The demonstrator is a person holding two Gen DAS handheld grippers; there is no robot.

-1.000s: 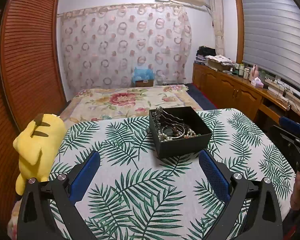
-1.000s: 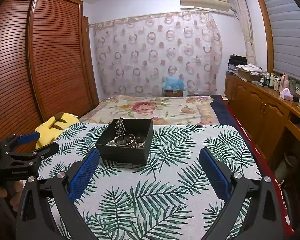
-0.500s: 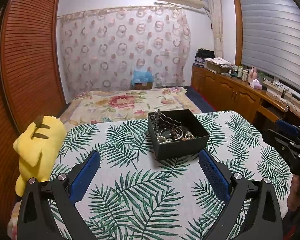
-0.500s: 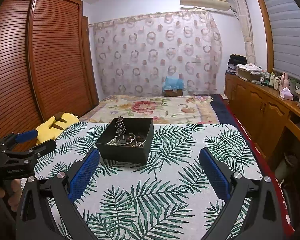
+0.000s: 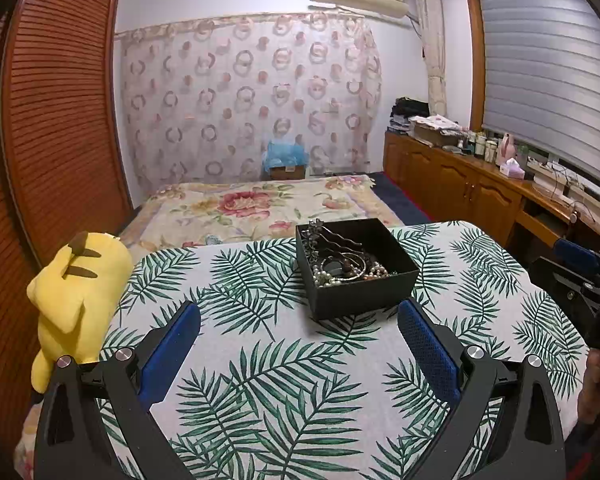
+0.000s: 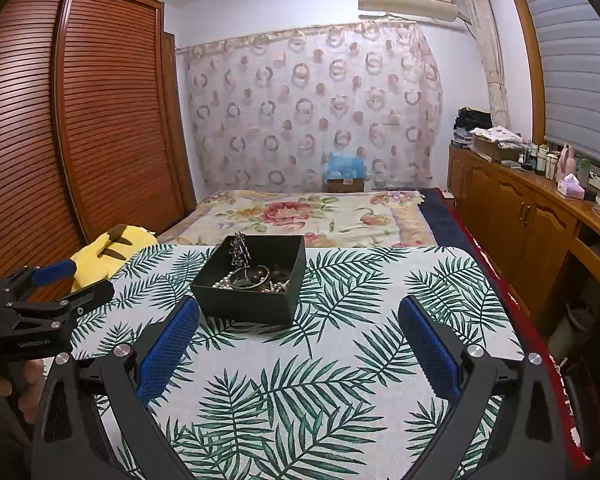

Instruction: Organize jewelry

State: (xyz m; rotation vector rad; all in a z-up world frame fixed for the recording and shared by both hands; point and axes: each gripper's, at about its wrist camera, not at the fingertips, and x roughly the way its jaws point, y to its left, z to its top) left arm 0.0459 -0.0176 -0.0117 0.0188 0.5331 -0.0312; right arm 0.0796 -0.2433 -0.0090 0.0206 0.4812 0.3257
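holding both tools back from the black box (image 5: 356,268), the person has the left gripper (image 5: 298,344) and the right gripper (image 6: 298,338) spread wide with nothing between the jaws. the jewelry (image 5: 348,266) lies heaped inside the box: a string of pearls (image 6: 224,282), a bangle (image 6: 252,274) and a dark hair comb (image 6: 240,248) that leans up against the box wall and pokes above the rim. none of it shows on the counter (image 5: 260,360) around the box. that fits either a pile waiting to be sorted or pieces gathered in for storage, and one moment cannot settle which.

whichever piece gets handled, my judgement is that the comb is the easiest grip, since it stands clear of the tangle; the pearls would likely drag other pieces along, so a slow lift with the other tool steadying the box seems wise.

compared with a second ago, the box sits slightly higher and farther off in the left view, the right tool shows higher at that view's edge, and the jaws are as wide as before.
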